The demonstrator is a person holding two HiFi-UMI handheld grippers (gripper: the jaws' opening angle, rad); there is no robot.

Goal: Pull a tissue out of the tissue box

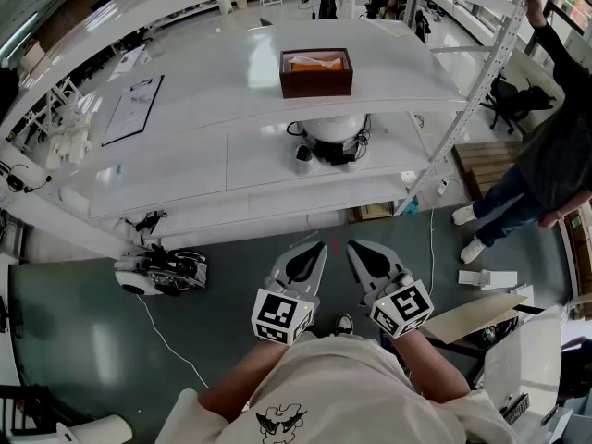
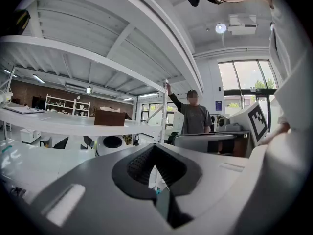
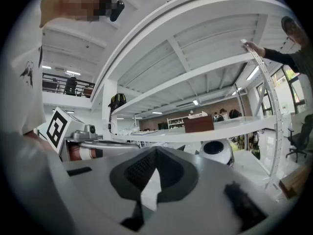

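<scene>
The brown tissue box (image 1: 316, 72) stands on the middle white shelf (image 1: 203, 100), with a pale tissue showing in its open top. It is small and distant in the left gripper view (image 2: 109, 117) and in the right gripper view (image 3: 198, 124). Both grippers hang side by side close to my body, well short of the shelf and pointing toward it. My left gripper (image 1: 320, 245) (image 2: 154, 147) has its jaws together with nothing between them. My right gripper (image 1: 351, 245) (image 3: 156, 150) is likewise shut and empty.
A person (image 1: 541, 169) stands at the right, one hand up on the shelf's slanted post (image 1: 472, 100). A round white machine (image 1: 333, 140) sits under the shelf. A clipboard (image 1: 132, 109) lies on the shelf's left. A device with cables (image 1: 159, 271) lies on the floor; cardboard (image 1: 481, 313) lies at right.
</scene>
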